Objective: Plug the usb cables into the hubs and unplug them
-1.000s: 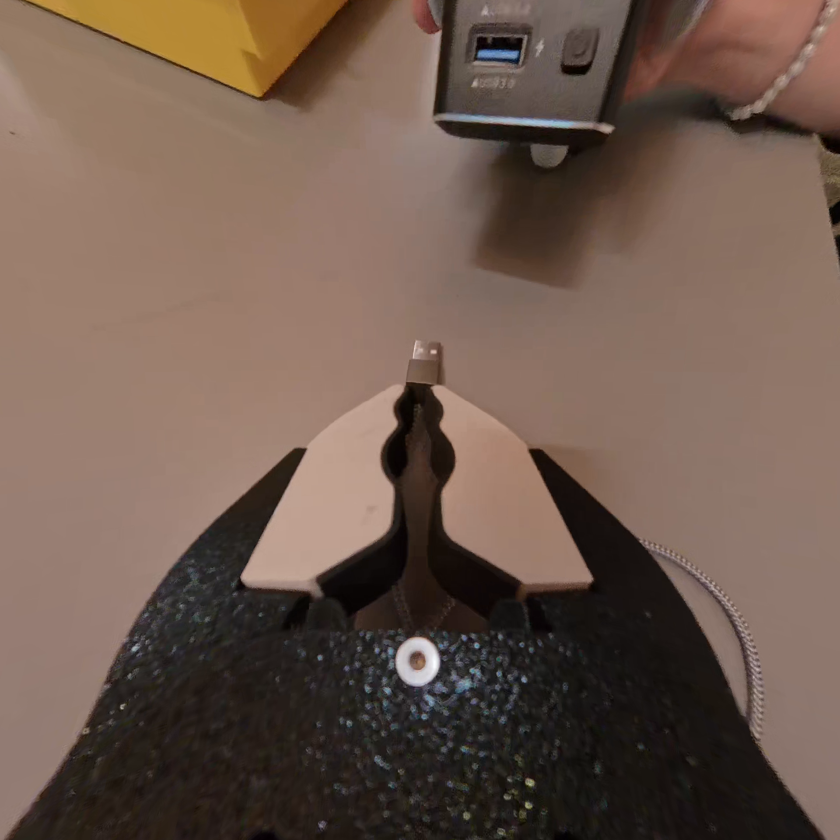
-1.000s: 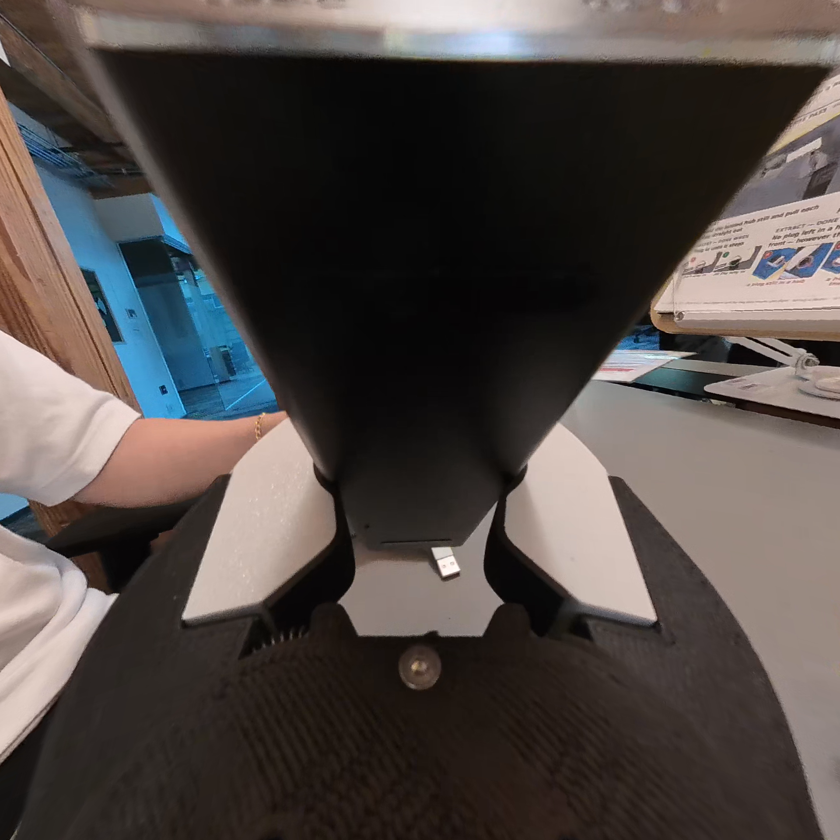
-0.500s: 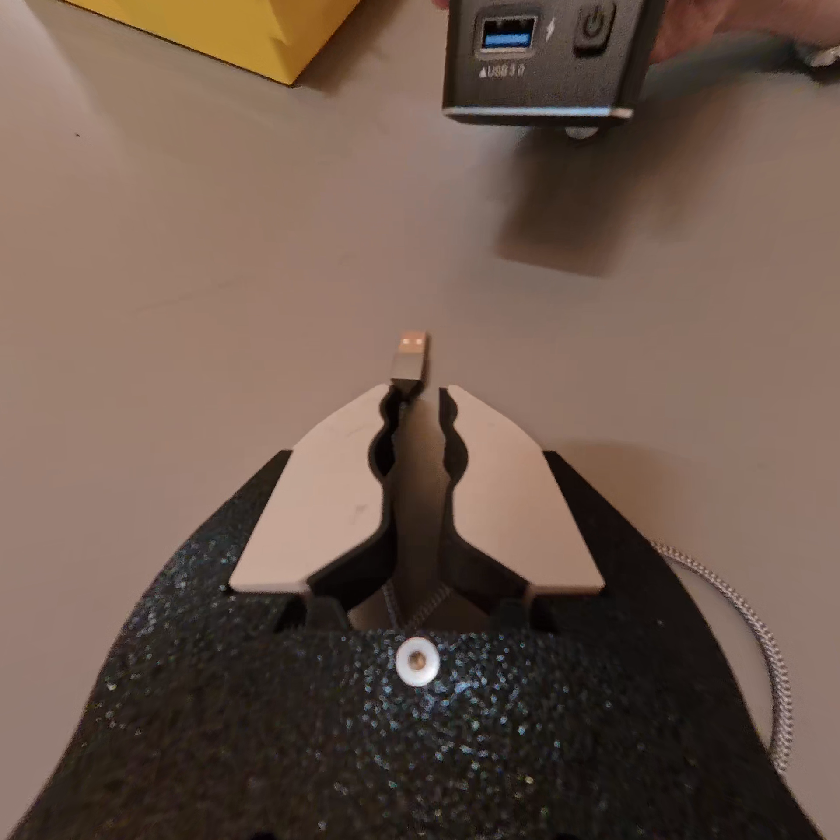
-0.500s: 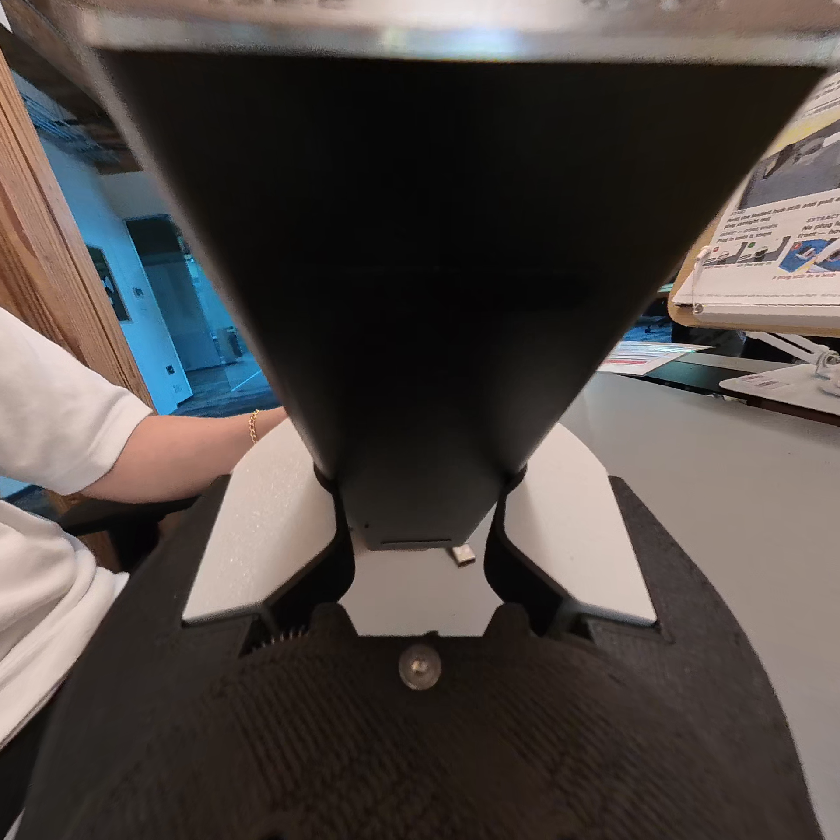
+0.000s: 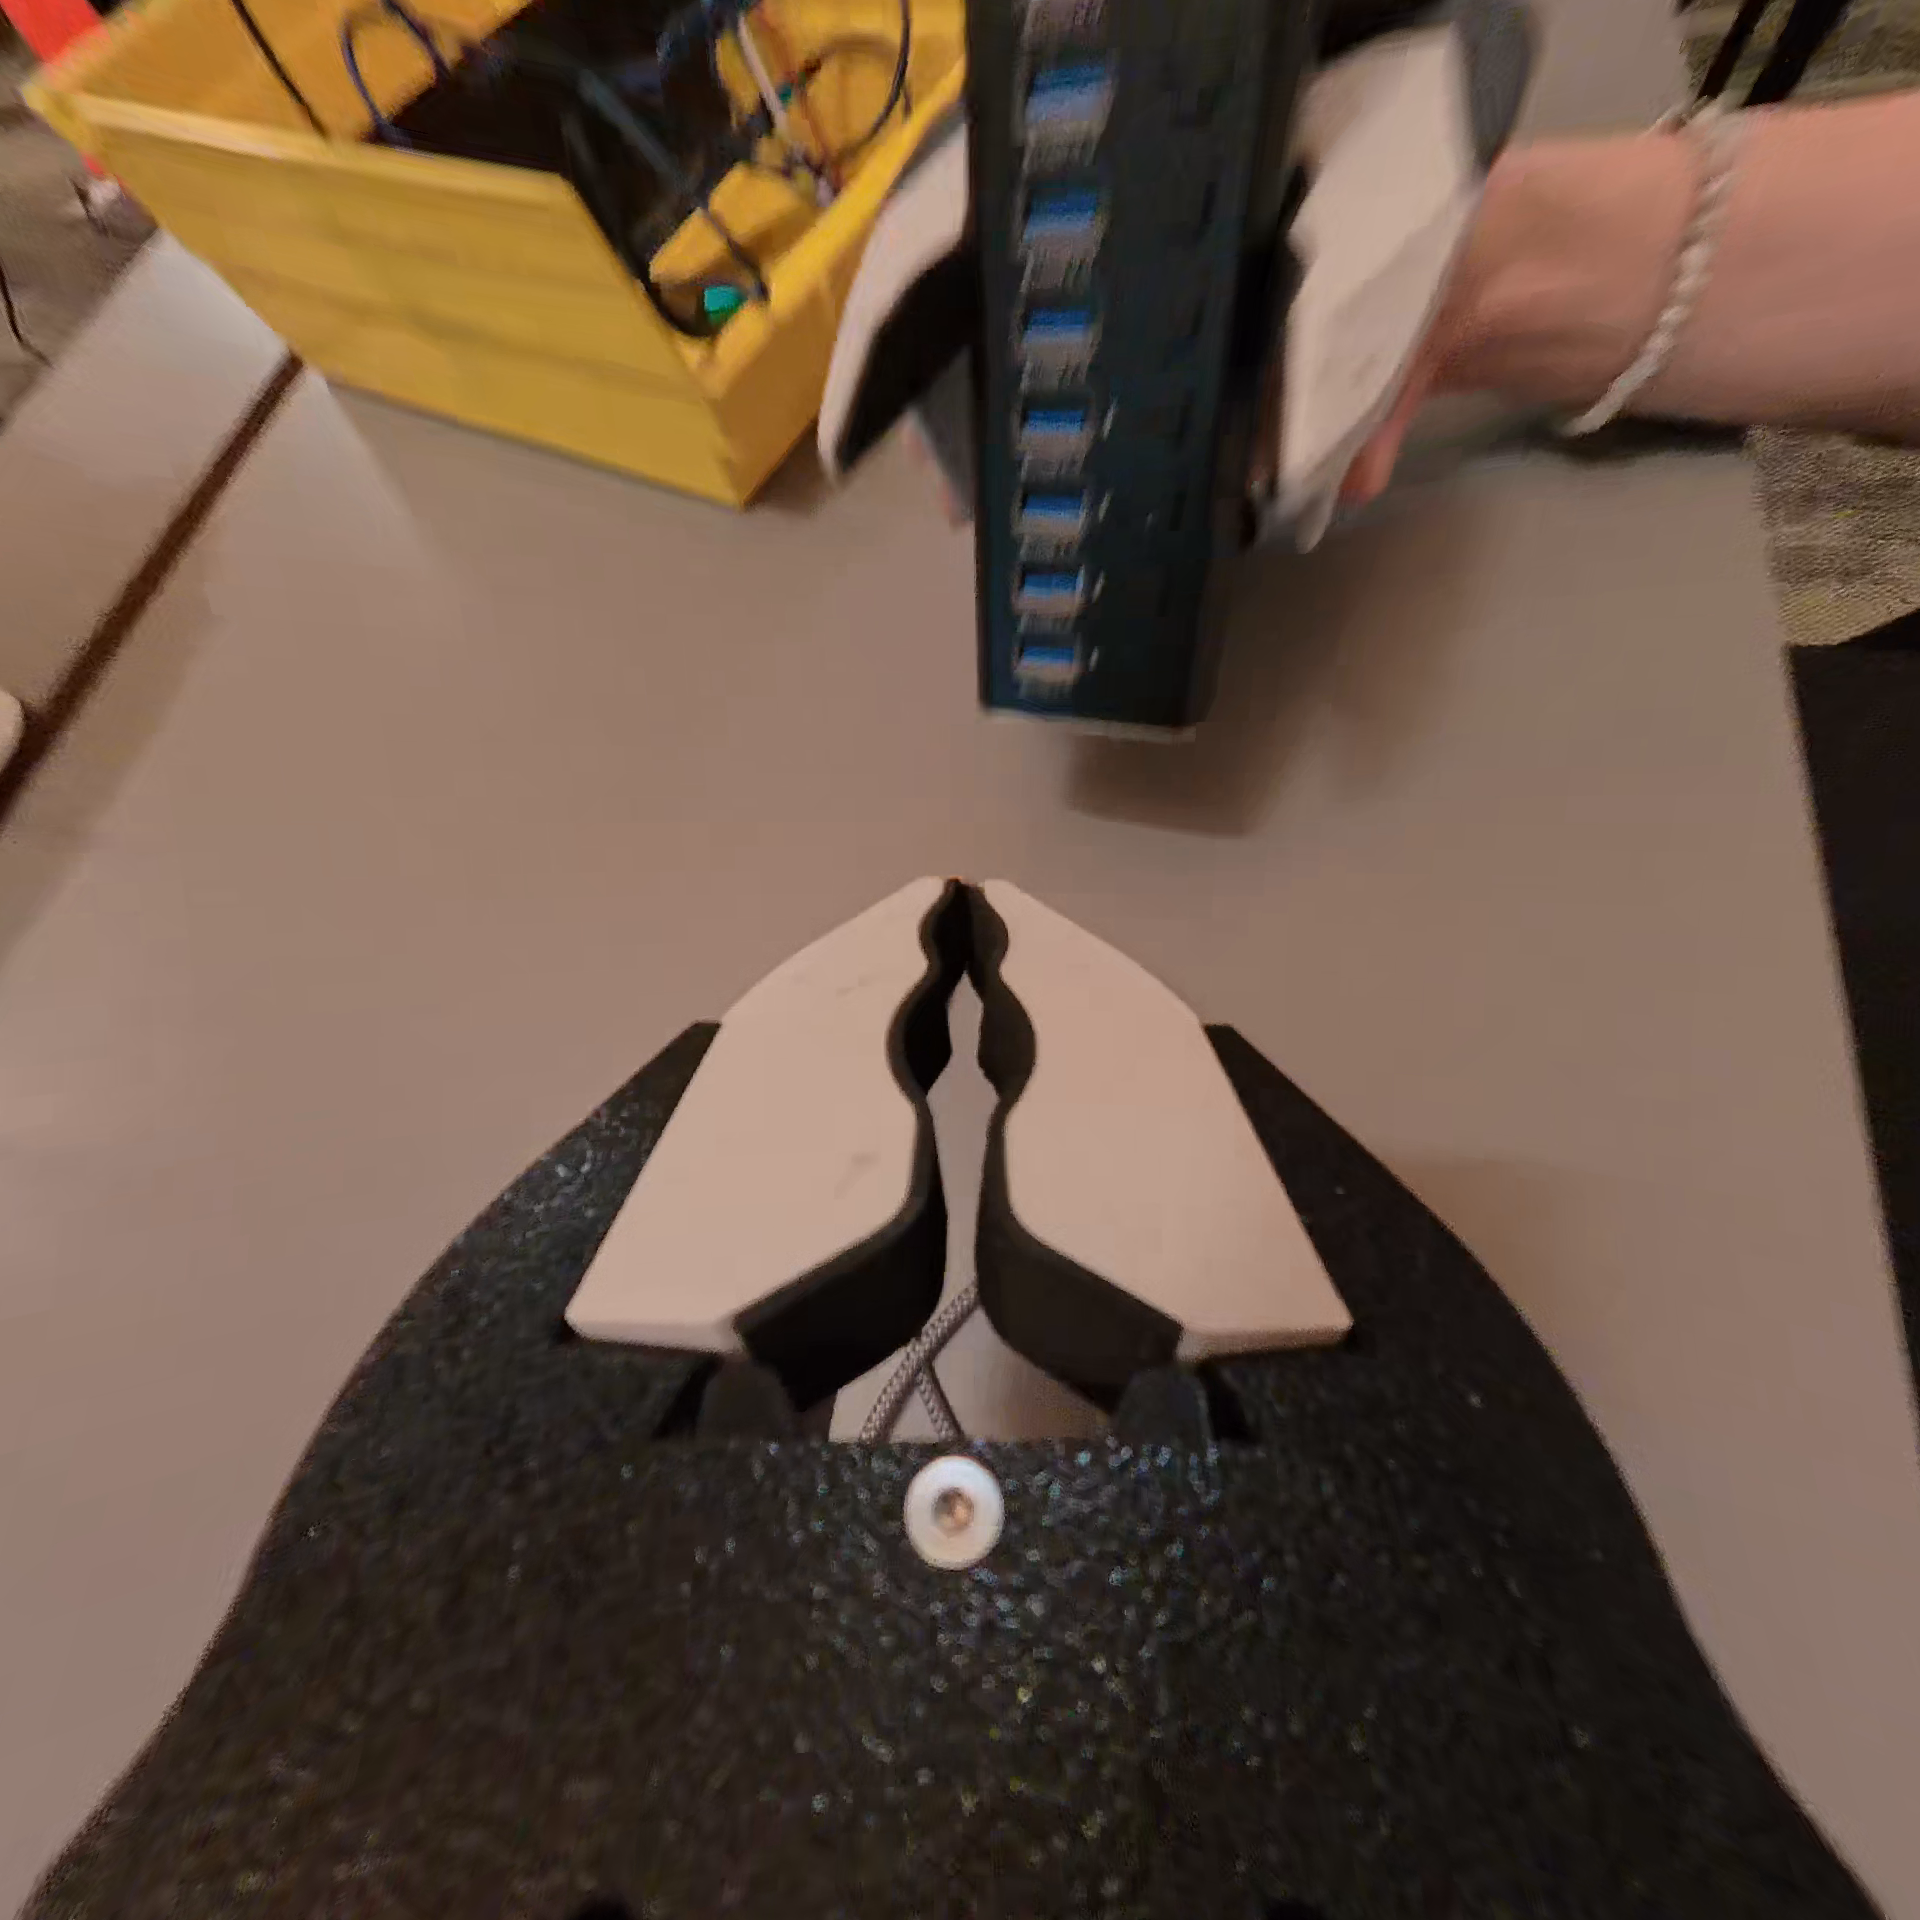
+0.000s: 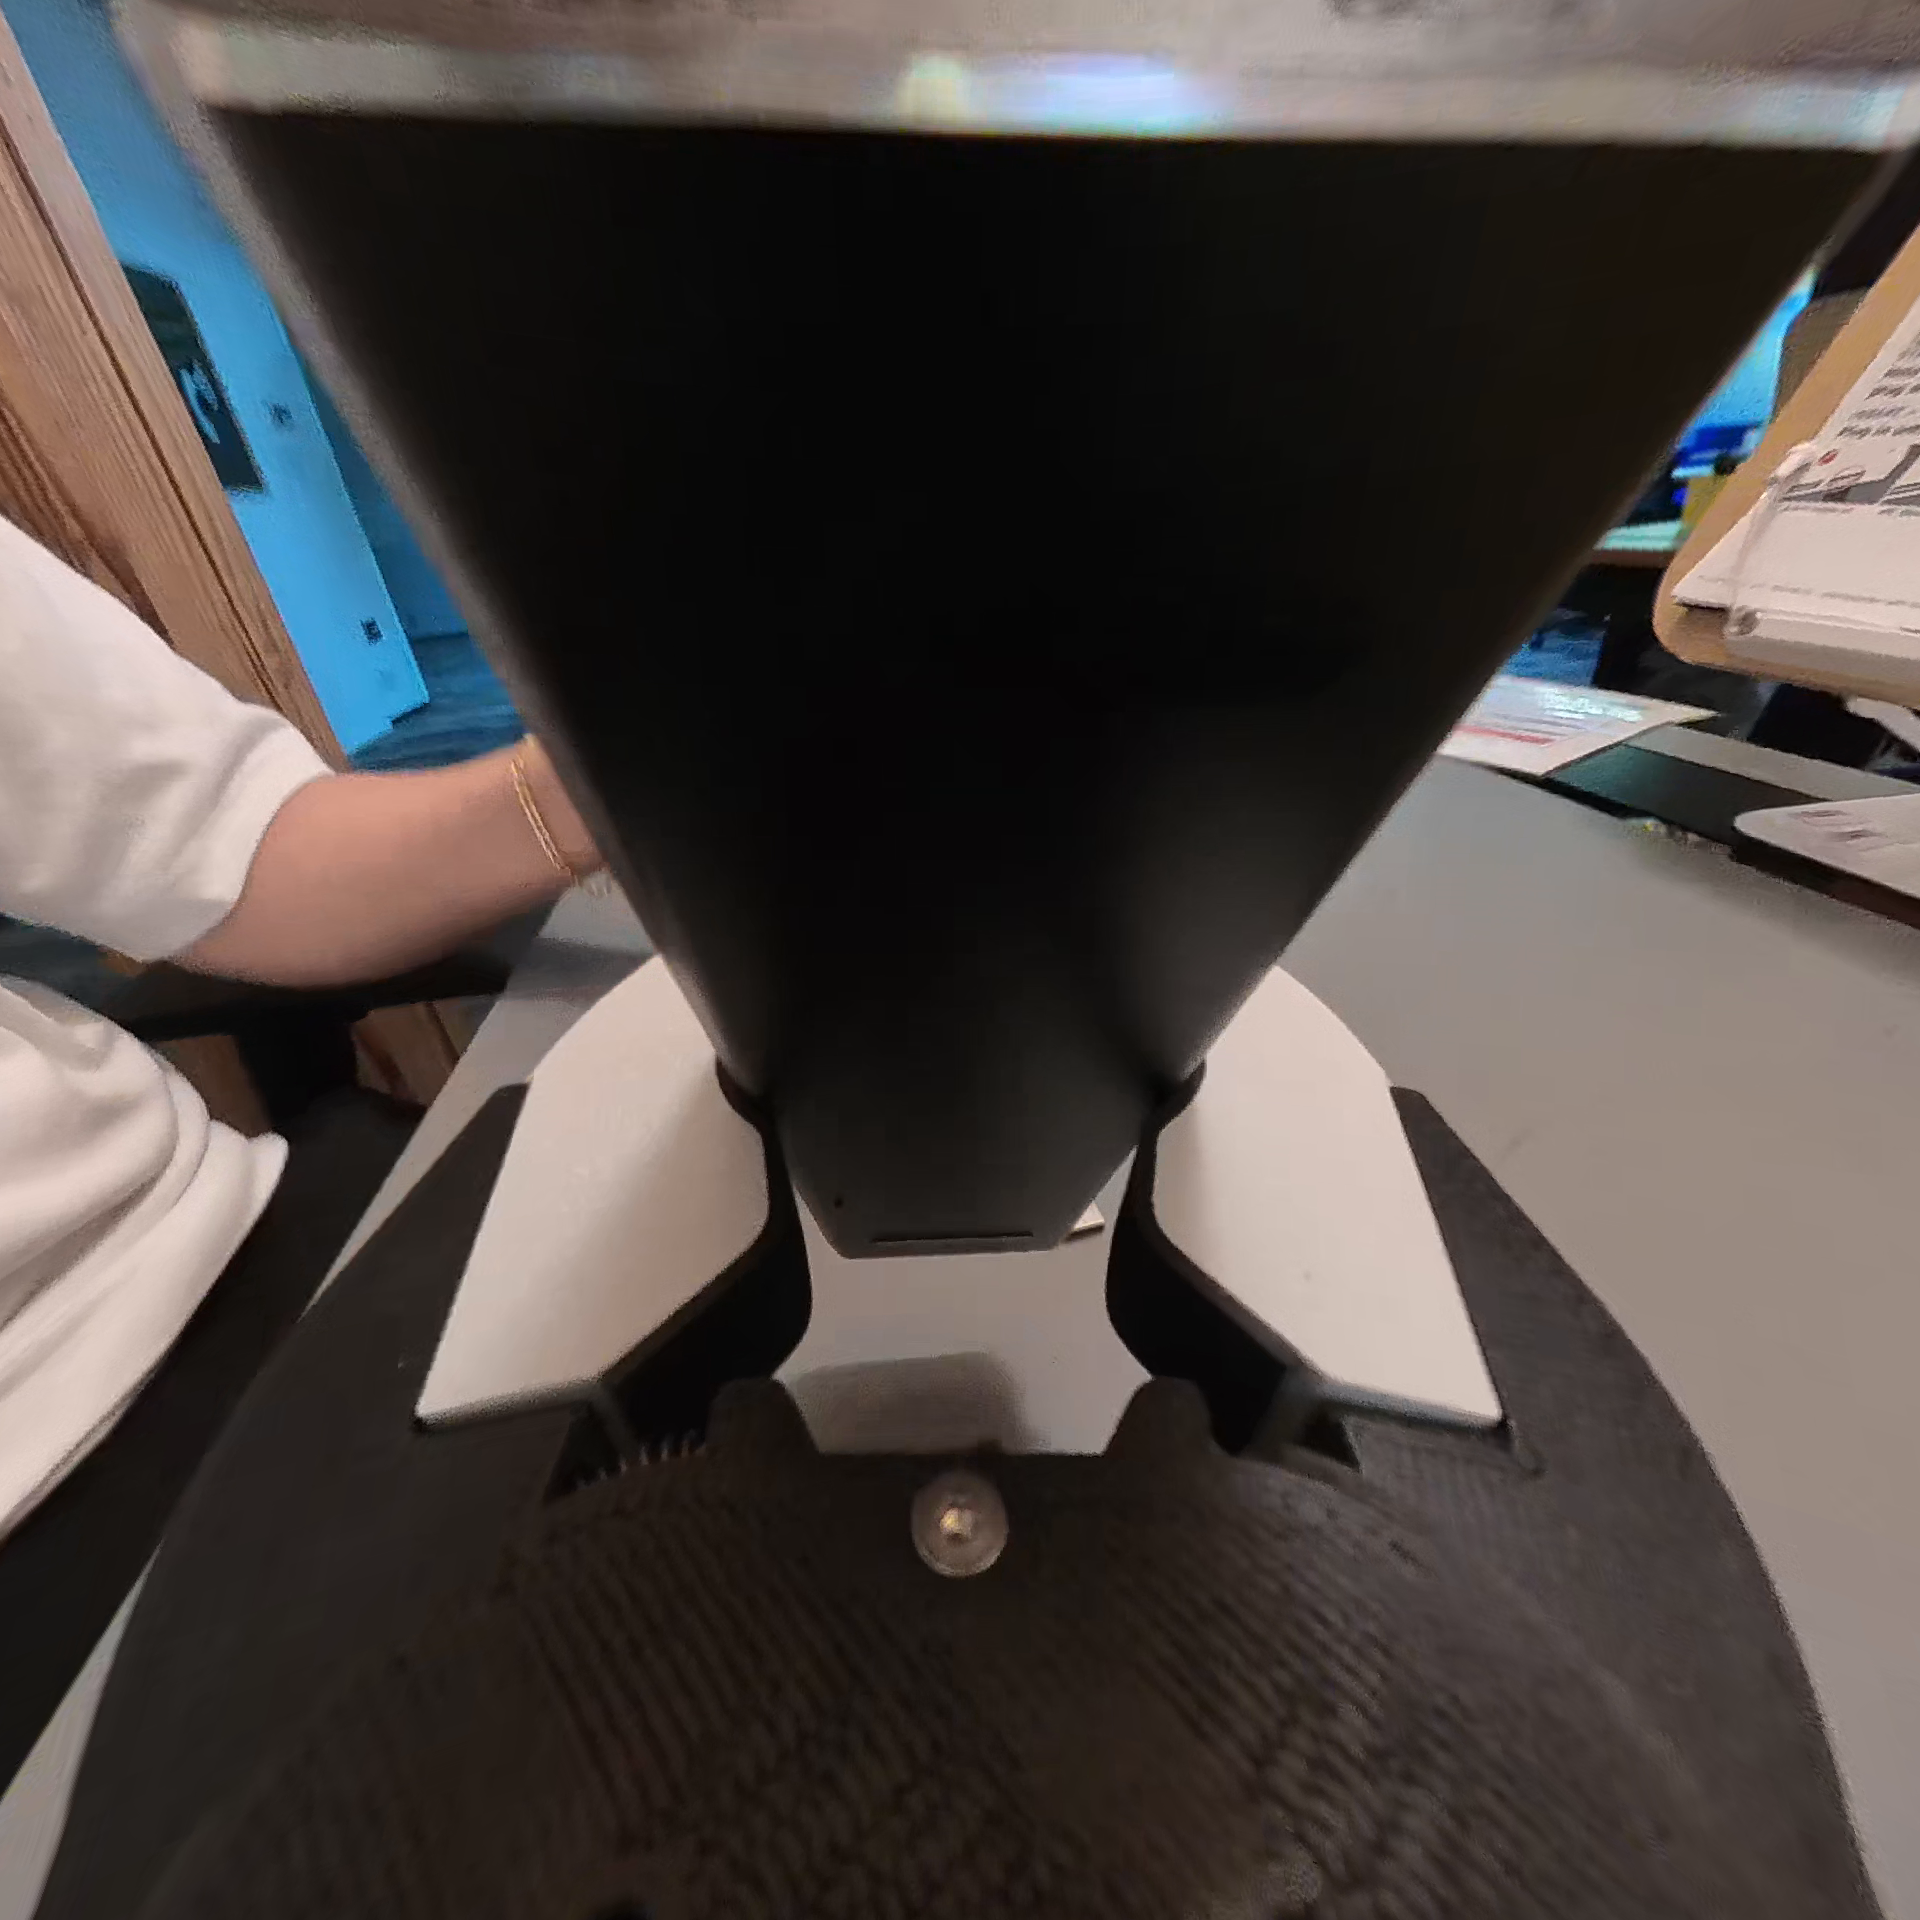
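- The left gripper [image 5: 964,888] has its two pale fingers pressed together at the tips, with nothing between the tips in the left wrist view.
- Behind the fingers, in the gap near the gripper's black body, a grey braided USB cable [image 5: 920,1377] lies on the table beneath; its plug cannot be seen in that view.
- The left gripper hovers over a plain grey table [image 5: 468,831].
- Ahead of it and slightly right, the right gripper [image 5: 1112,499] pinches a dark multi-port USB hub [image 5: 1101,416] across its width, one pale finger on each long side.
- The hub is held above the table, its near end toward the left gripper, showing a single column of blue ports, blurred by motion.
- A hand [image 5: 1538,270] with a silver bracelet at the wrist holds the right gripper from the right edge.
- In the right wrist view the right gripper [image 6: 961,1101] is spread to the hub's width and clamped on it; the hub's [image 6: 935,623] dark back fills most of the frame.
- Just under the hub's lower end, a small pale corner peeks out against the table; what it is I cannot tell.
- A yellow wooden box [image 5: 436,270] holding loose cables sits on the table at the far left, well apart from the hub.
- A person's arm [image 6: 343,894] in a white sleeve shows at the left of the right wrist view.
- A clipboard with printed sheets [image 6: 1808,561] stands at the right.
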